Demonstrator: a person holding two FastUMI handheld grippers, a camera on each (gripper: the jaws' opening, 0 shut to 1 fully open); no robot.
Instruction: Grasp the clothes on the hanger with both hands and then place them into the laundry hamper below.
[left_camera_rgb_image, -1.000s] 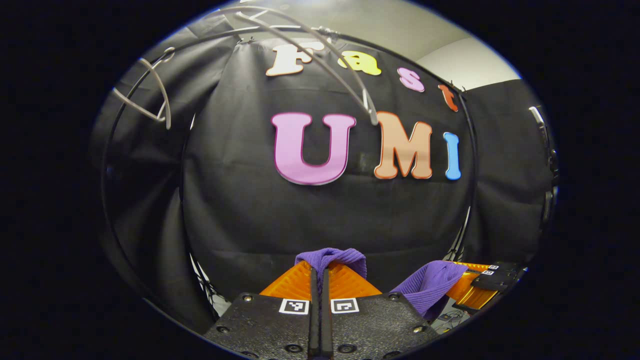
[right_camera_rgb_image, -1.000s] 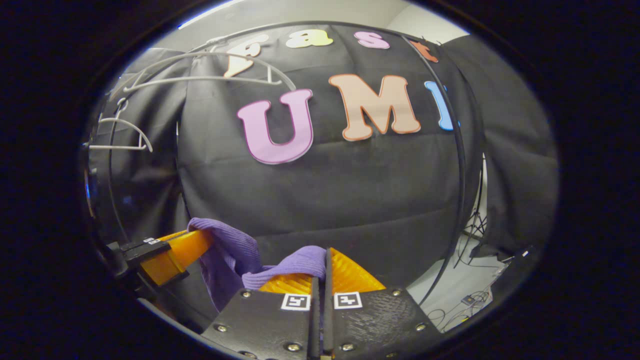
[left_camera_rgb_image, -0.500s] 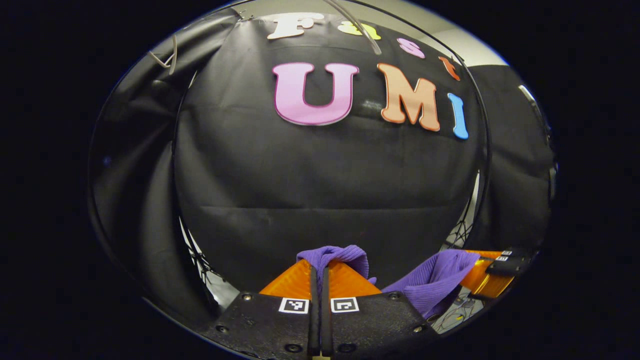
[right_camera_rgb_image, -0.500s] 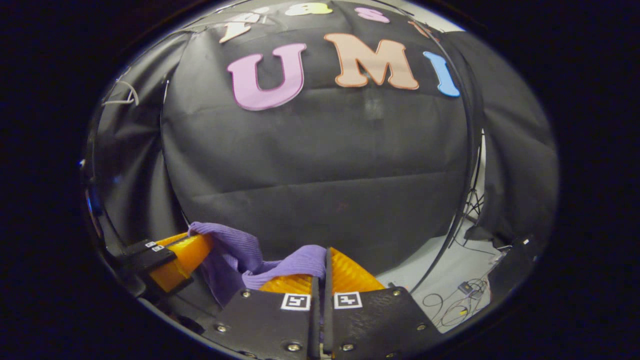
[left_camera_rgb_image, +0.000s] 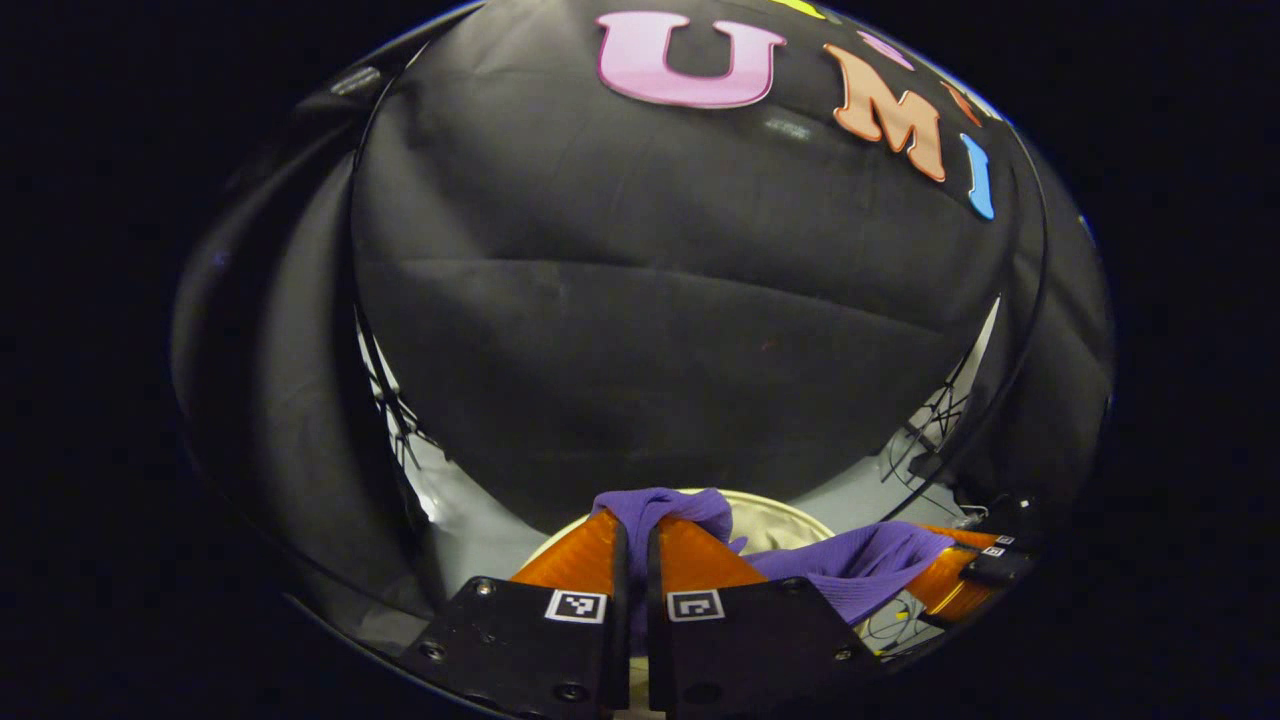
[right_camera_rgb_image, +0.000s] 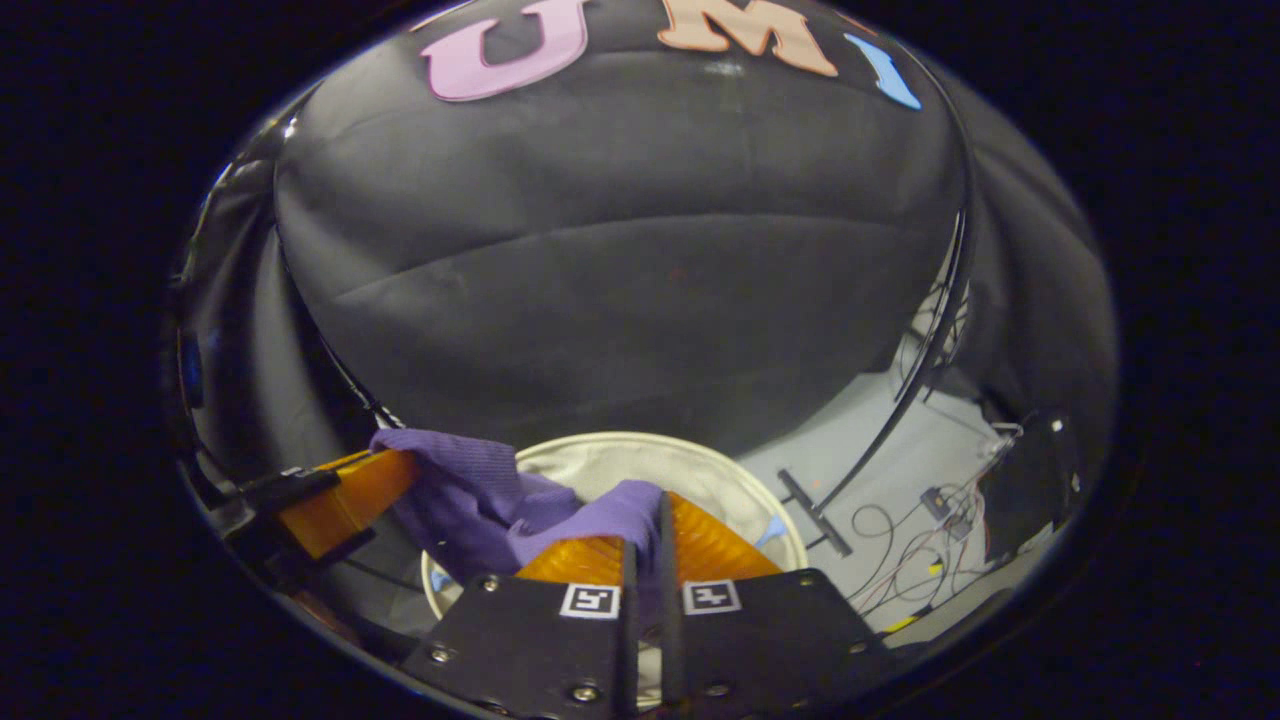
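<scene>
Left tongs (left_camera_rgb_image: 633, 535) clamped on purple garment (right_camera_rgb_image: 470, 490); right tongs (right_camera_rgb_image: 645, 520) likewise clamped on it; garment stretched between them, above the round cream hamper (right_camera_rgb_image: 700, 455) on the floor.

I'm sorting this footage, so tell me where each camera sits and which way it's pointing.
Left gripper view: rides the left gripper, looking forward and down past its fingers shut on the purple knitted garment; the right gripper shows farther off.
Right gripper view: rides the right gripper, tilted down at the round cream fabric hamper; the left gripper shows farther off.
Shared: garment, hamper, black cloth wall.
</scene>
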